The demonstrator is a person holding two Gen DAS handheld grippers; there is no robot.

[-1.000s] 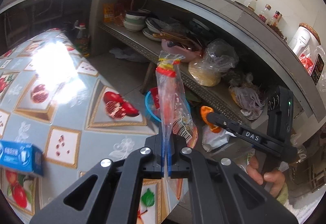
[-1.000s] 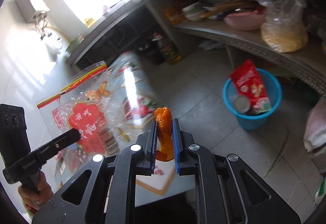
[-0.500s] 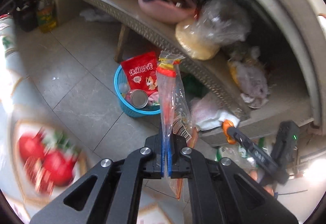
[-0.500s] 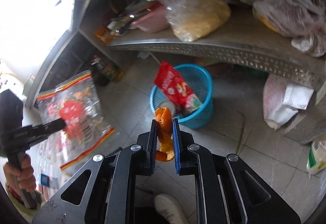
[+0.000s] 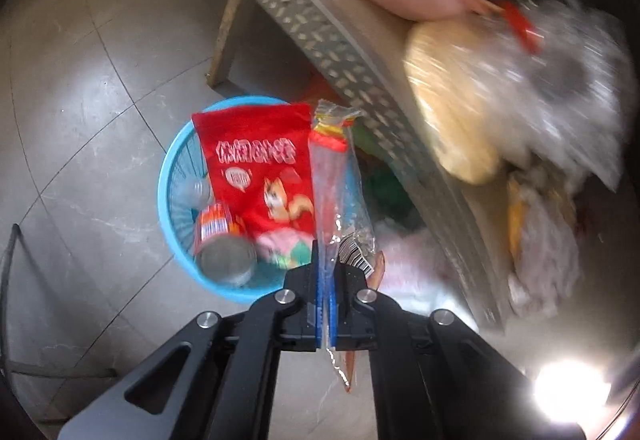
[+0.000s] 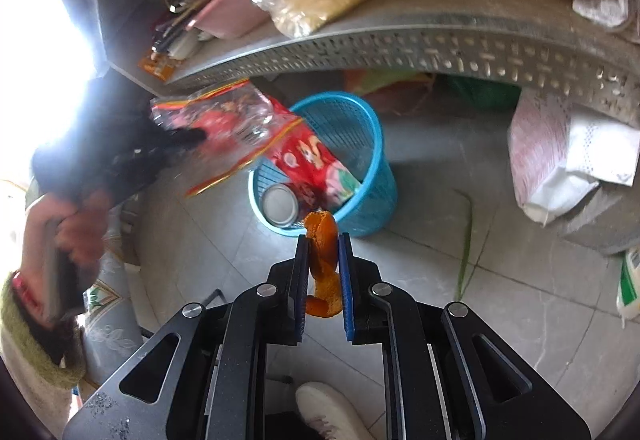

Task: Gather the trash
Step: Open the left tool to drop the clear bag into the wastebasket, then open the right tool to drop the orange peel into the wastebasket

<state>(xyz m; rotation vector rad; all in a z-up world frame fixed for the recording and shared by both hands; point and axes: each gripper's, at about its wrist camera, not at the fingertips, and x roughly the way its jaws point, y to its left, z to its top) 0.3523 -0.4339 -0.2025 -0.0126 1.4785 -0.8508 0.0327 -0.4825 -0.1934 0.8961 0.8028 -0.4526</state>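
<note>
A: Left gripper [image 5: 326, 304] pinches the plastic bag [image 5: 332, 180], jaws just easing apart; right gripper [image 6: 323, 280] clamps orange peel [image 6: 322, 240].

B: We're above the blue bin [image 6: 360, 144], near the shelf [image 6: 400, 40]. Drop step: we release over the rim.

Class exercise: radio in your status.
Left gripper shut on clear bag. Right gripper shut on orange peel. Blue basket close below, nothing blocking.

Glossy clear plastic bag [image 5: 330, 196], blue plastic mesh basket [image 6: 360, 144], perforated metal shelf [image 6: 400, 48], smooth grey floor tiles [image 5: 100, 80]
</note>
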